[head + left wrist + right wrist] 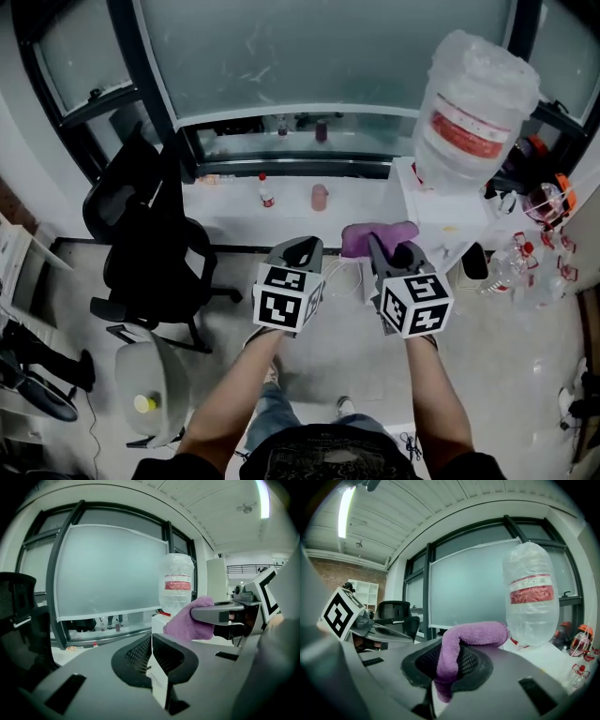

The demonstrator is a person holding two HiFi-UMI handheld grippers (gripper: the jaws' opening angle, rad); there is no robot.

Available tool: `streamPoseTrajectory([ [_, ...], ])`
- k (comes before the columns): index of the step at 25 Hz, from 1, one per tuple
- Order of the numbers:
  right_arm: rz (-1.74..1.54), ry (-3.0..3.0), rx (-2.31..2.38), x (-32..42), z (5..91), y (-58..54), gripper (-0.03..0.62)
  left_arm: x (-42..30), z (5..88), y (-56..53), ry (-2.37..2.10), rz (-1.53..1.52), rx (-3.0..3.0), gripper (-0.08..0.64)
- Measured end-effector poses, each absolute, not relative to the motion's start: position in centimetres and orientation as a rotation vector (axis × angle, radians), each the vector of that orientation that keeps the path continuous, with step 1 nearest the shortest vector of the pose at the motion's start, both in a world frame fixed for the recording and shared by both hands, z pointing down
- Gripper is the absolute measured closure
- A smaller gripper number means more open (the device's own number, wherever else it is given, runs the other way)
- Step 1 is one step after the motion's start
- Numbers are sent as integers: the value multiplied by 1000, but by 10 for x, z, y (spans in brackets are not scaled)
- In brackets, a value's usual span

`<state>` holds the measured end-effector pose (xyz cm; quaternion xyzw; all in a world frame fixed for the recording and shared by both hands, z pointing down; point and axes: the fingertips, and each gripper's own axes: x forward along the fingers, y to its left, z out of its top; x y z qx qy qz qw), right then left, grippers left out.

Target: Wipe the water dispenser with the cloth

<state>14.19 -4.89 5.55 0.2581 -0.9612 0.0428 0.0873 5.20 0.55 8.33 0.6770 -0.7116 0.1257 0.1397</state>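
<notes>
I have the right gripper [392, 251] just right of centre in the head view, its jaws clamped on the purple cloth [454, 648]. In the right gripper view the cloth runs up from between the jaws and folds over toward the right of the frame. The left gripper [302, 253] sits just beside it on the left, jaws together with nothing between them. The water dispenser [424, 204] stands at the upper right of the head view, a white cabinet with a big clear bottle [473, 108] upside down on top, a red label round it. The cloth's free end lies near the cabinet's left side there, but I cannot tell whether it touches. A black office chair [150, 239] stands at the left, below the window [319, 47].
</notes>
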Motion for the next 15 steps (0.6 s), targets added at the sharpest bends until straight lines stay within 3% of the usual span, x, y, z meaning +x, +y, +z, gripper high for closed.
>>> streamPoseTrajectory([
  [15, 219, -2757, 1138, 44, 59, -131, 545, -57, 90, -87, -1786, 405, 2221, 532],
])
